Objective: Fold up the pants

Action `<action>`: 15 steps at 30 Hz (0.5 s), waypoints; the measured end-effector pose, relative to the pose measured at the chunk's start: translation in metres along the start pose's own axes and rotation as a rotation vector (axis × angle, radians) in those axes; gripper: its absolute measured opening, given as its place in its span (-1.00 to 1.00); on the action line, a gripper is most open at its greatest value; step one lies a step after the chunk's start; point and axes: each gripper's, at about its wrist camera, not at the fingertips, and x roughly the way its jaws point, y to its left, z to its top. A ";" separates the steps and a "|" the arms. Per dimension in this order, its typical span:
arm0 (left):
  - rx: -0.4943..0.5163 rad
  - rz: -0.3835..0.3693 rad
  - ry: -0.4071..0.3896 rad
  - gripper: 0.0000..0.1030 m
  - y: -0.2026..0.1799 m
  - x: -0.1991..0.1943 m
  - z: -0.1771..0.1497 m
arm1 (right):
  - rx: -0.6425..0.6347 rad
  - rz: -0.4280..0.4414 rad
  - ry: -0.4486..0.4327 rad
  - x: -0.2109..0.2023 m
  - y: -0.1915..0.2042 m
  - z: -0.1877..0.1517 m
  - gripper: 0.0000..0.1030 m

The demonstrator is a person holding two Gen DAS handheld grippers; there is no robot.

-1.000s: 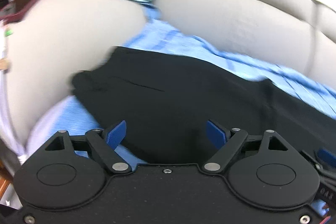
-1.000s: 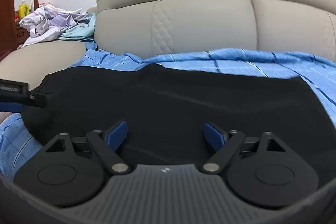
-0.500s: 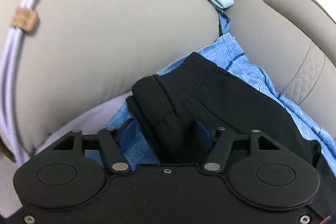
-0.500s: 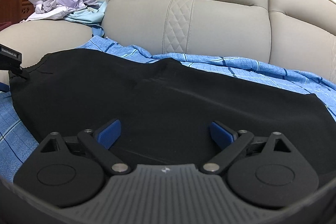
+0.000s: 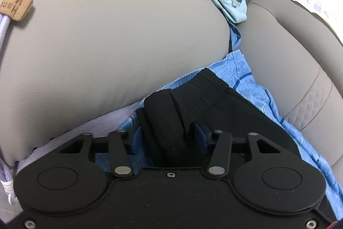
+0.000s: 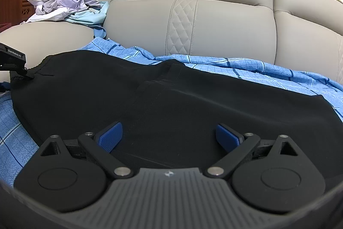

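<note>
Upholstery of a beige leather sofa (image 6: 225, 31) carries a blue checked sheet (image 6: 257, 70), where black fabric pants (image 6: 171, 100) lie flat, long axis along the seat, ribbed waistband toward the armrest (left in the right view). Left gripper (image 5: 166, 134) is closing around the bunched waistband; right gripper (image 6: 169, 134) hovers spread wide.

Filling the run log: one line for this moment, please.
left gripper: closing around pants waistband | right gripper: open above pants | sofa
</note>
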 end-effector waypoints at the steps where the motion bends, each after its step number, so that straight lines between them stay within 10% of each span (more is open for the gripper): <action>1: -0.002 0.006 -0.011 -0.49 -0.001 -0.001 0.000 | 0.000 0.003 0.002 0.000 0.000 0.000 0.92; 8: 0.122 0.019 -0.119 -0.71 -0.035 -0.031 0.000 | 0.069 0.052 0.034 -0.013 -0.019 0.013 0.86; 15: 0.327 -0.176 -0.186 -0.72 -0.128 -0.091 -0.010 | 0.198 -0.005 -0.012 -0.052 -0.074 0.023 0.86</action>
